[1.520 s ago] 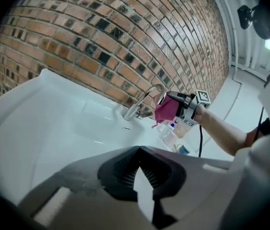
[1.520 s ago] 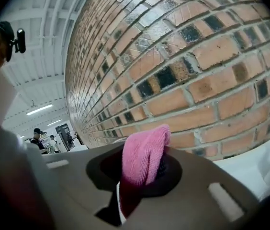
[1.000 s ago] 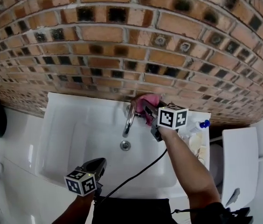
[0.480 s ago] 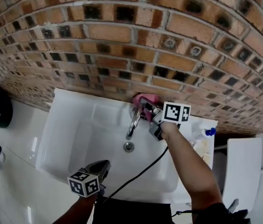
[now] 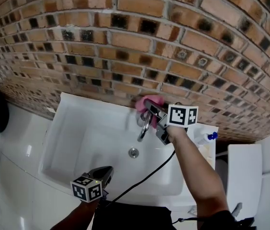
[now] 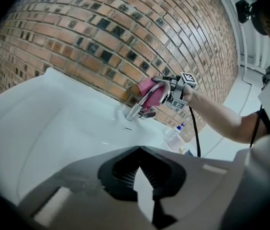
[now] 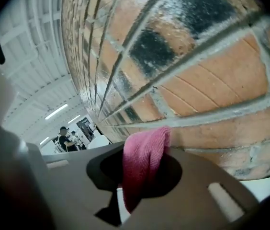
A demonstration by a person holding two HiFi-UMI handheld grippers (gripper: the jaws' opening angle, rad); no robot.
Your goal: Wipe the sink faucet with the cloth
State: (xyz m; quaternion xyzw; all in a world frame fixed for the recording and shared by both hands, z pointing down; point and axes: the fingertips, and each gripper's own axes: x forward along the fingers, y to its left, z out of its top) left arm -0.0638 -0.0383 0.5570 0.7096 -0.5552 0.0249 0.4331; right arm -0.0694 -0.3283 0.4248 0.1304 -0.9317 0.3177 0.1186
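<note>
Right gripper view: right gripper (image 7: 125, 190) has its jaws clamped on a folded pink woven cloth (image 7: 144, 162). The fold runs lengthwise up the gap and sticks out past the tips, close against the red-brown brick wall (image 7: 211, 95).

Head view: the same cloth (image 5: 147, 102) sits bunched at the tips of the right gripper (image 5: 152, 111), at the back edge of the white rectangular ceramic sink (image 5: 68, 110). It is up against the top of the curved chrome faucet (image 5: 144, 127), on the wall side. Whether the cloth presses the metal or only lies beside it cannot be told. The faucet spout arcs forward over the basin toward the round metal drain (image 5: 133, 152).

Right arm: the bare forearm comes in from the lower right and crosses the right sink rim, jaws aimed up-left at the faucet top, marker cube facing up. A black cable (image 5: 144, 176) trails from the gripper down across the basin.

Left gripper view: left gripper (image 6: 140, 176) has its jaws together, nothing between them. Far ahead are the faucet (image 6: 147, 99), the cloth (image 6: 147, 86) and the right gripper (image 6: 171, 87).

Left hand: low at the near rim of the sink, well apart from the faucet. Left gripper (image 5: 104, 173) points up-right over the basin.

A clear spray bottle with a blue cap (image 5: 207, 132) stands on the right ledge of the sink.
</note>
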